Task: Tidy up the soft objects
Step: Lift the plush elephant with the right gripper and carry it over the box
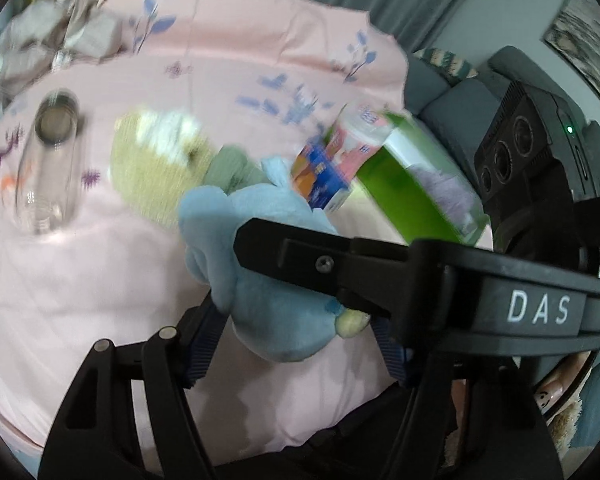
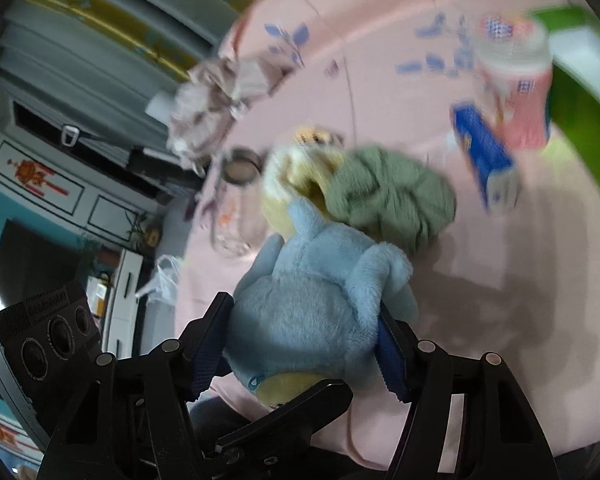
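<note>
A light blue plush toy (image 1: 260, 216) with a pale yellow patch hangs just above the pink sheet (image 1: 80, 280). My left gripper (image 1: 296, 320) is shut on its lower part, with a ribbed pad on each side. My right gripper (image 2: 304, 308) is shut on the same plush toy (image 2: 312, 292), squeezing its round body. One right finger (image 1: 300, 256) crosses the toy in the left wrist view, and a left finger (image 2: 292, 408) shows under the toy in the right wrist view. Behind lie a yellow plush (image 1: 156, 160) and a green knitted bundle (image 2: 392, 196).
A glass jar (image 1: 52, 160) lies on its side at the left. A blue carton (image 2: 484, 156), a pink bottle (image 2: 516, 92) and a green box (image 1: 412, 188) sit at the right. Crumpled pale cloth (image 1: 68, 28) lies at the far edge. A grey sofa (image 1: 460, 104) stands beyond.
</note>
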Demonstrator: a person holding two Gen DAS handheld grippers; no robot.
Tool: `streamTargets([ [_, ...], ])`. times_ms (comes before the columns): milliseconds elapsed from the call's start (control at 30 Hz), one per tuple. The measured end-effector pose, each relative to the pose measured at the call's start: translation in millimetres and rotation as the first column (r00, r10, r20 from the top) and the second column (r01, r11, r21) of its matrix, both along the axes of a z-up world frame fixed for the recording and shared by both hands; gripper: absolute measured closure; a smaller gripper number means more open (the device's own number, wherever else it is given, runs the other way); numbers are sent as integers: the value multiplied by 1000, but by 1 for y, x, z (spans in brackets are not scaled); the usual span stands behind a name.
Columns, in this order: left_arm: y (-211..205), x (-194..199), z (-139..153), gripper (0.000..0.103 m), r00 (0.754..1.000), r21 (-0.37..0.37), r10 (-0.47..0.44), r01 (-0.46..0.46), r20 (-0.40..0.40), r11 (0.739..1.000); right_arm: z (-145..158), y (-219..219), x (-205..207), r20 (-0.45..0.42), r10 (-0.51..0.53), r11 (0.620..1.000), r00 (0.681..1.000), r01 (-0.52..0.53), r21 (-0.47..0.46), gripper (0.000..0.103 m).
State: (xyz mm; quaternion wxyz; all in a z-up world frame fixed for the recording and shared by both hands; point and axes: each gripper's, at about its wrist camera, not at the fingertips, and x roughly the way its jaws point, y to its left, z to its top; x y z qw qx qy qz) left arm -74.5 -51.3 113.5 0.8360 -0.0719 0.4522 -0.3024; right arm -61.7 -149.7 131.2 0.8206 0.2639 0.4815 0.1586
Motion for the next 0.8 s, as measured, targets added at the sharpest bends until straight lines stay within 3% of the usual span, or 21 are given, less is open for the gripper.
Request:
streamTargets([
  [200,-32,-3,46,36,985,1,-71,72,156,997,51,-30,-13,148,-79,997,986,78,10,35],
  [400,-83,6,82,36,950,-1,-163,169,266,986,94,-83,-18,278,-199,979,940,200,24,35],
  [633,-146,28,98,35,906,9,-269,282,327,959,114,-142,-19,360,-310,948,880,316,45,34],
  [800,-187,38,92,35,878,35,-344,353,332,935,105,-183,-20,368,-405,912,837,400,93,34],
])
